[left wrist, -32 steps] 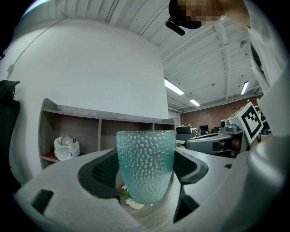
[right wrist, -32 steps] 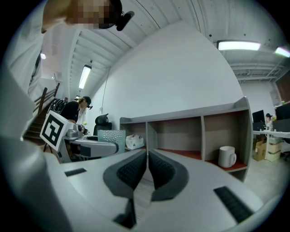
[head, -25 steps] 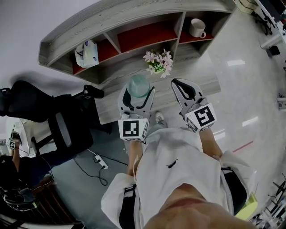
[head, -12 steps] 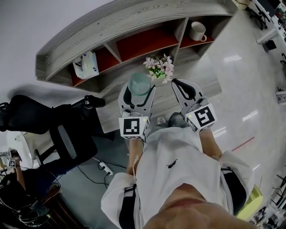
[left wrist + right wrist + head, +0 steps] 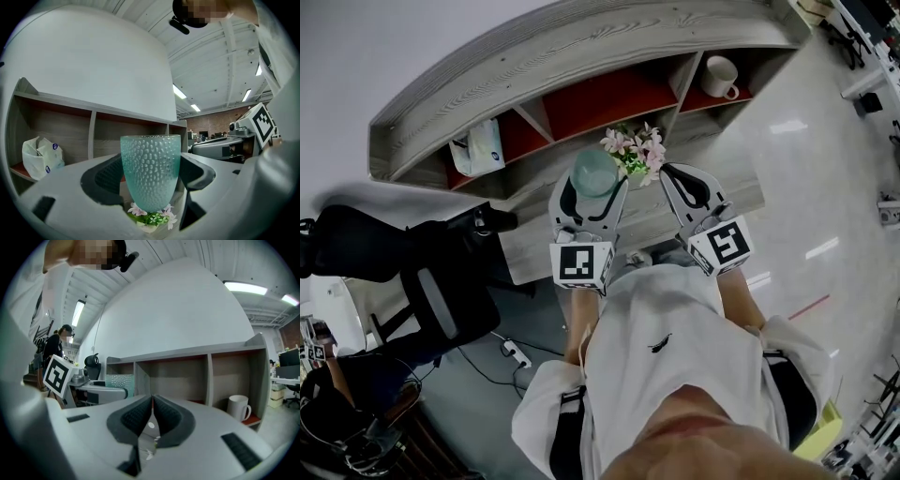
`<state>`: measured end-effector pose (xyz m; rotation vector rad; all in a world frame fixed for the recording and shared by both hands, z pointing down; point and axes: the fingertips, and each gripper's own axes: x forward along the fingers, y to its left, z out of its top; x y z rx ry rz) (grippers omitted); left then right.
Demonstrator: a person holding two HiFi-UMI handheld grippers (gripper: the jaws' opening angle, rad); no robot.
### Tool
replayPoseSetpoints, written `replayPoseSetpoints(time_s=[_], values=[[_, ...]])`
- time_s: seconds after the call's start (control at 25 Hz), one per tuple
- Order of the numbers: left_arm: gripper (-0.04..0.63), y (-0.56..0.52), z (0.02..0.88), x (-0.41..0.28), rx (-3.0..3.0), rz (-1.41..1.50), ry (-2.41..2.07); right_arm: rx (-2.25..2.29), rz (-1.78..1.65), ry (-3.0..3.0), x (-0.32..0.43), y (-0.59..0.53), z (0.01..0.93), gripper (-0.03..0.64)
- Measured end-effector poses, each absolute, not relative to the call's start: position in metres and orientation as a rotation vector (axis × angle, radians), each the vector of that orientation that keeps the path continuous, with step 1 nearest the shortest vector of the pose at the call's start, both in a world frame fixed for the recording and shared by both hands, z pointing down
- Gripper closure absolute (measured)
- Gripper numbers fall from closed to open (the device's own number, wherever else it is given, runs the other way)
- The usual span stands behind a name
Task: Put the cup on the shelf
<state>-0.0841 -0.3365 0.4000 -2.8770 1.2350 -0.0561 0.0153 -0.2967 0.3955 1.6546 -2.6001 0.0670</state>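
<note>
A dimpled teal glass cup stands upright between the jaws of my left gripper, which is shut on it. It hangs in the air in front of the wooden shelf, level with the middle compartment. My right gripper is beside it on the right, its jaws pressed together with nothing between them. The teal cup also shows at the left of the right gripper view.
A small pot of pink flowers stands on the low wooden table under the grippers. The shelf holds a white mug in its right compartment and a white bag in its left. A black office chair stands left.
The shelf has drawn closer and the view has shifted slightly; both grippers with the cup have moved a little toward the shelf. Neither gripper's state has changed.
</note>
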Motion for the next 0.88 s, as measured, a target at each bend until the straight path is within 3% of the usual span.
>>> replayPoseSetpoints(time_s=[0.88], values=[[0.216,-0.386,0.414,-0.054,-2.875,-0.094,1.275,1.603,0.087,-2.631,0.038,-0.347,0.402,0.581]])
